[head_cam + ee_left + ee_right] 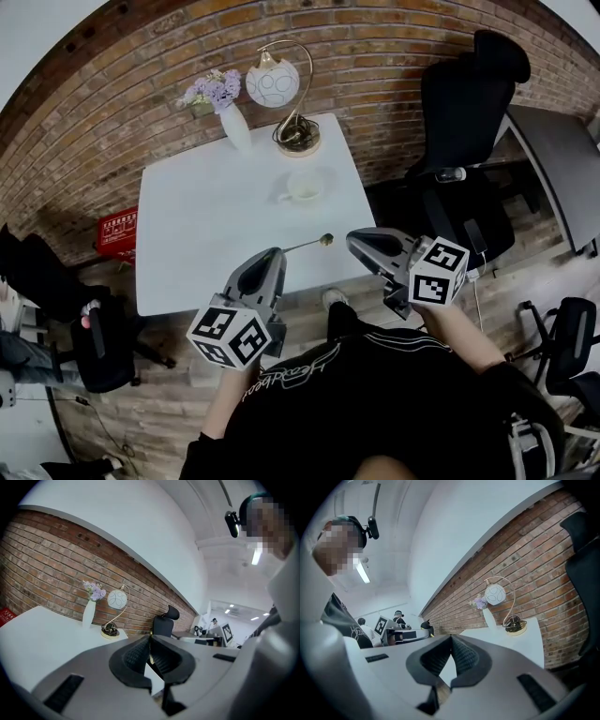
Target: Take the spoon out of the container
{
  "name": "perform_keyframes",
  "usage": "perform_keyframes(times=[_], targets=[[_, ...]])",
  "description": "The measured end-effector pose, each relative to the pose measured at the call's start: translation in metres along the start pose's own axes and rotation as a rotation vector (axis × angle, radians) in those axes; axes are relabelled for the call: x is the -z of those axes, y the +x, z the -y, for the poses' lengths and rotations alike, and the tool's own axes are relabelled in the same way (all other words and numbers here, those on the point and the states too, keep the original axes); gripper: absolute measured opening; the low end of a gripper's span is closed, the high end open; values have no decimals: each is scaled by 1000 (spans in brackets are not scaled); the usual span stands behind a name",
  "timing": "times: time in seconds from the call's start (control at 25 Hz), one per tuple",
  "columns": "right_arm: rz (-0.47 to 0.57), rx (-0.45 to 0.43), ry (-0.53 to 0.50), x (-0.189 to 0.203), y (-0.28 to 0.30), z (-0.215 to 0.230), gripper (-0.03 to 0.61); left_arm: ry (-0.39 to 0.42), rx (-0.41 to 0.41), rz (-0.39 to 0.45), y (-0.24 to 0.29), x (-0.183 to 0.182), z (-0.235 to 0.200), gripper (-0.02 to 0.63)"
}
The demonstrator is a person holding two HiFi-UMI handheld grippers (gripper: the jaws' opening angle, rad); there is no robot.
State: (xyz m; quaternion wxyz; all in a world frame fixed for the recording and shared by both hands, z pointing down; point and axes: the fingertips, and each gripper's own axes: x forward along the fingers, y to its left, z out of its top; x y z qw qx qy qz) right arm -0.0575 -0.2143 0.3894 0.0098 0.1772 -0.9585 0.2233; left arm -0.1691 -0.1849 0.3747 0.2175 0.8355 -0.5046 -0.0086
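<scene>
A white cup (pixel 306 185) stands on the white table (pixel 206 234), toward its far right. My left gripper (pixel 277 253) hovers above the table's near edge, shut on the handle of a slim gold spoon (pixel 309 244). The spoon's bowl points right, well clear of the cup and nearer to me. In the left gripper view the jaws (pixel 150 638) meet, with a gold sliver of the spoon (pixel 150 658) between the pads. My right gripper (pixel 352 240) floats just right of the spoon's bowl. Its jaws (pixel 451 637) are shut with nothing between them.
At the table's far edge stand a white vase of lilac flowers (pixel 234 127) and a globe lamp on a gold stand (pixel 281 89), against a brick wall. A black office chair (pixel 464 122) is to the right of the table, and a red box (pixel 117 230) sits on the floor at its left.
</scene>
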Motion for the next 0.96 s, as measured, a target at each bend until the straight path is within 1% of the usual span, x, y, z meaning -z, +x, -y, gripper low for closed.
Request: perform_keyframes(times=[0.32, 0.96], targets=[[4, 13, 3, 2, -5, -5, -3, -6, 13, 18, -7, -2, 6, 8], [3, 11, 17, 4, -3, -2, -3, -17, 15, 20, -5, -1, 6, 8]])
